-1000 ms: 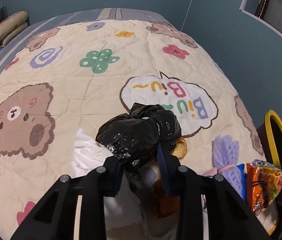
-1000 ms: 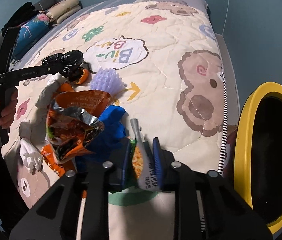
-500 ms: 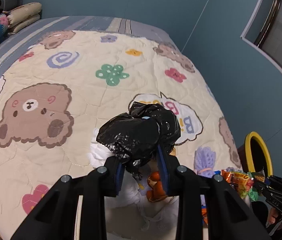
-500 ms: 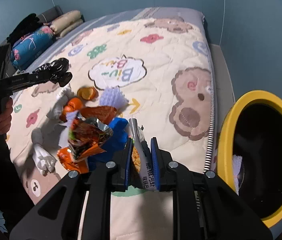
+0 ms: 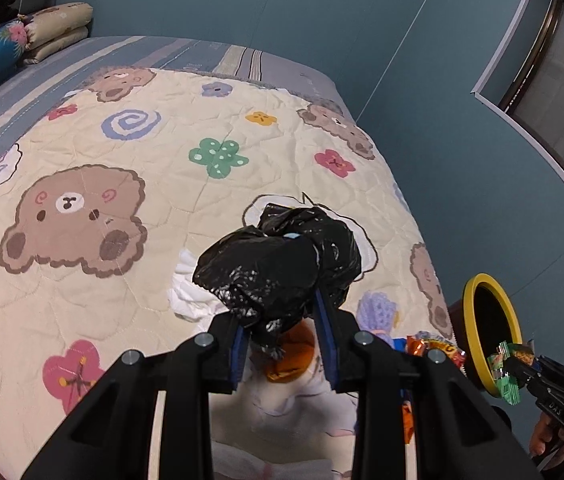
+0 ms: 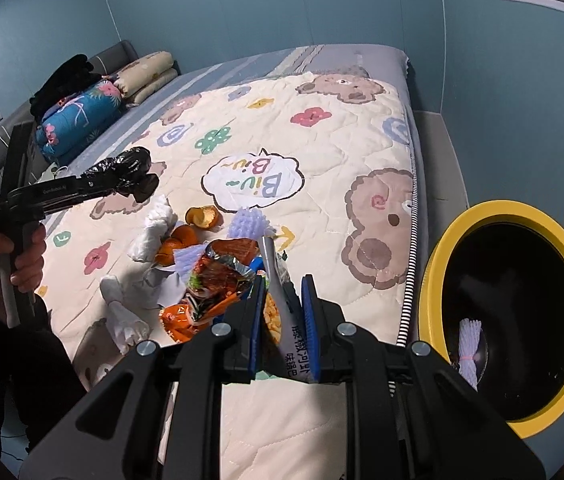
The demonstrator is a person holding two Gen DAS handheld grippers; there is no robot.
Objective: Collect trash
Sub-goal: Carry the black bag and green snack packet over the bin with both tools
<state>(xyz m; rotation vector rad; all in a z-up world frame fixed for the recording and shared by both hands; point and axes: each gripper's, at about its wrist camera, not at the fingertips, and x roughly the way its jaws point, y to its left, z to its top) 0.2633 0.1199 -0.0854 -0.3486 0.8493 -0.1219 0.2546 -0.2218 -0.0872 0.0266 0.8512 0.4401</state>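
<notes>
My left gripper (image 5: 282,332) is shut on a crumpled black plastic bag (image 5: 278,264) and holds it above the bed; it also shows in the right wrist view (image 6: 130,170). My right gripper (image 6: 284,312) is shut on a snack wrapper (image 6: 278,288), silver and orange, lifted beside the yellow-rimmed trash bin (image 6: 438,264). That bin shows at the right in the left wrist view (image 5: 470,320), with the right gripper (image 5: 522,368) over its rim. Orange peels (image 6: 202,216), white tissues (image 6: 150,236), purple foam netting (image 6: 250,224) and an orange wrapper (image 6: 178,316) lie on the quilt.
The bed has a cream quilt (image 5: 122,208) with bears and flowers. Folded pillows and a blue bundle (image 6: 78,120) lie at the headboard. A teal wall runs behind. The bin stands on the floor by the bed's right edge, with purple netting (image 6: 468,344) inside.
Both grippers have risen from the quilt with their loads. The right gripper has moved toward the bin with the wrapper. The left gripper has lifted the black bag higher.
</notes>
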